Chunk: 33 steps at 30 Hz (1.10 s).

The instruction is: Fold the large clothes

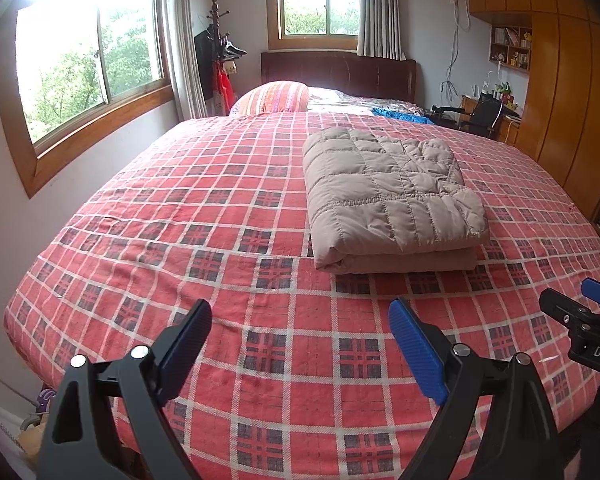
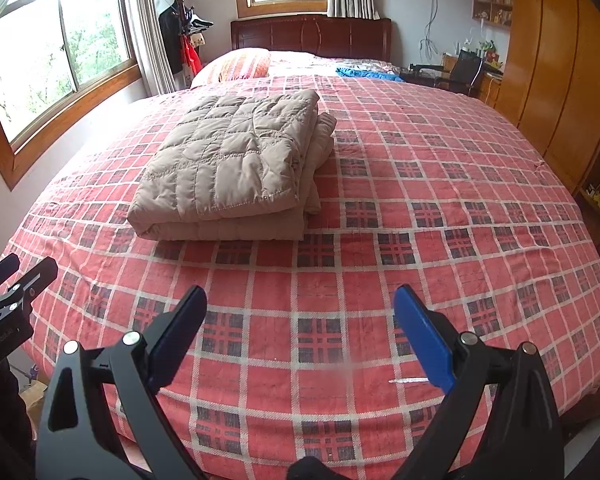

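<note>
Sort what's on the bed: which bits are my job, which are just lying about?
Job: folded beige quilted garment; left gripper and right gripper, both open and empty.

Lying about: striped pillow; blue cloth near the headboard.

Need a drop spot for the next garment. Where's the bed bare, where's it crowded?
Bare plaid cover between the folded beige quilted jacket and the wardrobe-side edge, and the near strip in front of the jacket, where the open left gripper and open right gripper hover. Also bare: the window side of the jacket. Crowded at the headboard end: striped pillow, blue cloth.
</note>
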### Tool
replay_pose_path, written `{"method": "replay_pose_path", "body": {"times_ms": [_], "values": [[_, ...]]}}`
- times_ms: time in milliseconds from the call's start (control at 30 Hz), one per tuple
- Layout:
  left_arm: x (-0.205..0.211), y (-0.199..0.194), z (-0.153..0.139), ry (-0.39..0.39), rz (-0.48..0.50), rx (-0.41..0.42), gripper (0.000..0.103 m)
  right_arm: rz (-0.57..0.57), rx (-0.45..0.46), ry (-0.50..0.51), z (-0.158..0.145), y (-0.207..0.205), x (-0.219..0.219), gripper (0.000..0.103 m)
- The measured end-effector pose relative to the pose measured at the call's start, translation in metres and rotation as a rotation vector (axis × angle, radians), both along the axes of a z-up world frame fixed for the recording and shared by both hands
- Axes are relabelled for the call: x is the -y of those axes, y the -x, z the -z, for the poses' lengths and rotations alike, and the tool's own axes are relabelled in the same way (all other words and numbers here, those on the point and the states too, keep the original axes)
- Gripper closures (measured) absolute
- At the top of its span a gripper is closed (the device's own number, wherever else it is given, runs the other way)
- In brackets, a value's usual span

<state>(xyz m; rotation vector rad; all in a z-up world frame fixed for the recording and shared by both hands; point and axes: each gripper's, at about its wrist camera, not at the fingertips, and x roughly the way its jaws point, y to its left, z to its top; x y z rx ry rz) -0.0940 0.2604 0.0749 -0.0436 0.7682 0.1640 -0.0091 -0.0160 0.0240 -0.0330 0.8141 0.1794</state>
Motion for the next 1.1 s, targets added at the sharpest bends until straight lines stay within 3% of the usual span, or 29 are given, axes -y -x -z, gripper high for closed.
{"method": "replay_pose_path", "body": {"times_ms": [1100], "values": [[-0.0019, -0.0024, 0.0028, -0.009, 0.012, -0.004, 0.013, -0.003, -0.01, 0.006, 0.0005, -0.0012, -0.0019, 0.009]]}}
